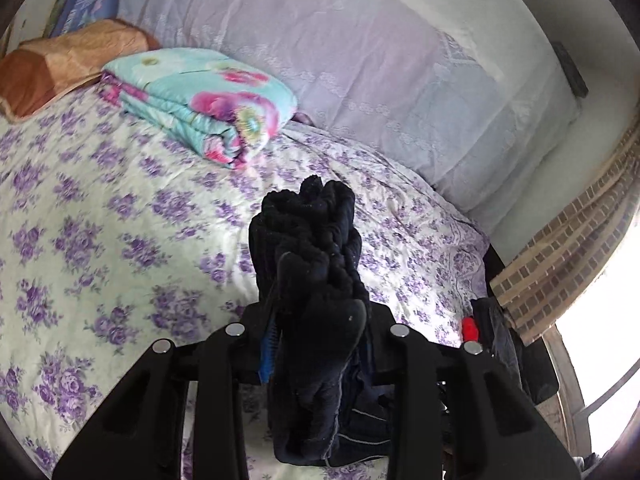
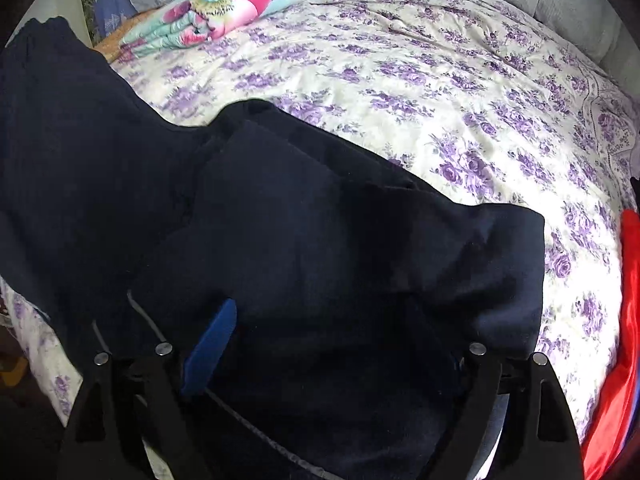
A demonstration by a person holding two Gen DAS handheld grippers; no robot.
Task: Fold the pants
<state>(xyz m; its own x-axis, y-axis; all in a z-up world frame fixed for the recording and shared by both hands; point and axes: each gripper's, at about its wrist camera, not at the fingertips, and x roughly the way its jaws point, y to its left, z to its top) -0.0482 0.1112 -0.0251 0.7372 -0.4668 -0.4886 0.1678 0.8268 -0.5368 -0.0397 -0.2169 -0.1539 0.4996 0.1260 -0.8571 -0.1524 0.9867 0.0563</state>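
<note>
Fingers of left gripper (image 1: 316,320) clamped on thick bunched wad of pants (image 1: 308,248), held above floral bed (image 1: 120,208). Risk: bulky layers slip out, fold collapses. Fabric dark navy, fleecy, crumpled.

Right wrist view: right gripper (image 2: 320,340) fingers spread wide, gripping nothing; pants (image 2: 280,208) draped across them and over bed (image 2: 440,80) edge. Risk: loose cloth snags blue pad, drags crooked.

Matt, fuzzy dark knit pants (image 1: 308,248), smooth printed cotton bedsheet (image 1: 120,216), glossy red cloth (image 2: 616,360).
</note>
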